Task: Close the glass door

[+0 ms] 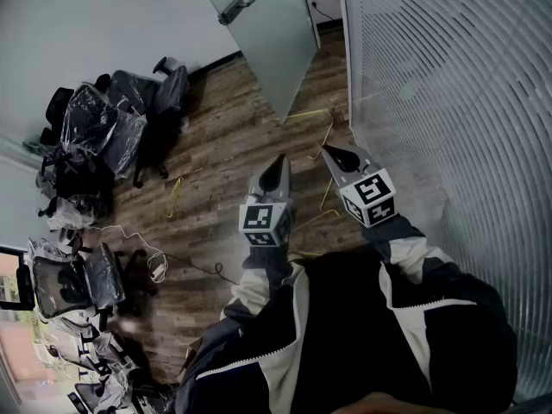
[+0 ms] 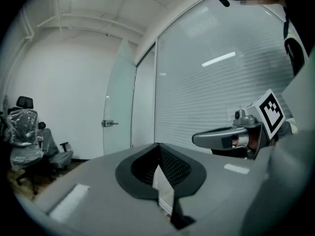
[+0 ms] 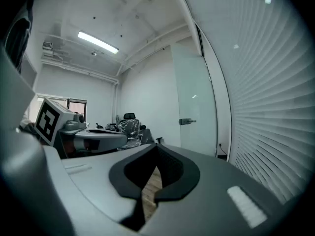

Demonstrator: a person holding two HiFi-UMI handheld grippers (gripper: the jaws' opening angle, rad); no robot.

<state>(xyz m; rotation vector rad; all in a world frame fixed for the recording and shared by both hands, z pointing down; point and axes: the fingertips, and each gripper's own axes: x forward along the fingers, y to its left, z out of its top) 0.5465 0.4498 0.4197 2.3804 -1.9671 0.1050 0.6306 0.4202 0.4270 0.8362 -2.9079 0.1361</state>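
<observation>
While I stand on the wooden floor (image 1: 224, 136) with both arms held out ahead of me, the glass door (image 1: 259, 33) is well apart from my grippers, farther into the room. It is one tall pane of pale, frosted glass – smooth, greenish-grey, with no frame that I can make out round its edges. It stands open, swung at an angle away from the striped glass wall (image 1: 448, 84) on my right, so that the plain white wall (image 1: 95, 24) shows beyond it. A small metal lever handle (image 1: 235, 9) sits at about mid-height near the door's edge on the left in every view, and it sticks out sideways.

My left gripper (image 1: 279, 169) has its jaws together, tips meeting, with nothing between them. My right gripper (image 1: 339, 155) is the same: jaws closed on each other and empty. Both point toward the door, the right one just beside the striped wall and the left one near it on the inner side. Neither touches the door or its handle.

Off to my left, chairs (image 1: 112, 128) wrapped in clear plastic are crowded against the white wall – and a few yellow wire hangers (image 1: 315, 119) lie on the floor between me and the door's bottom edge.
</observation>
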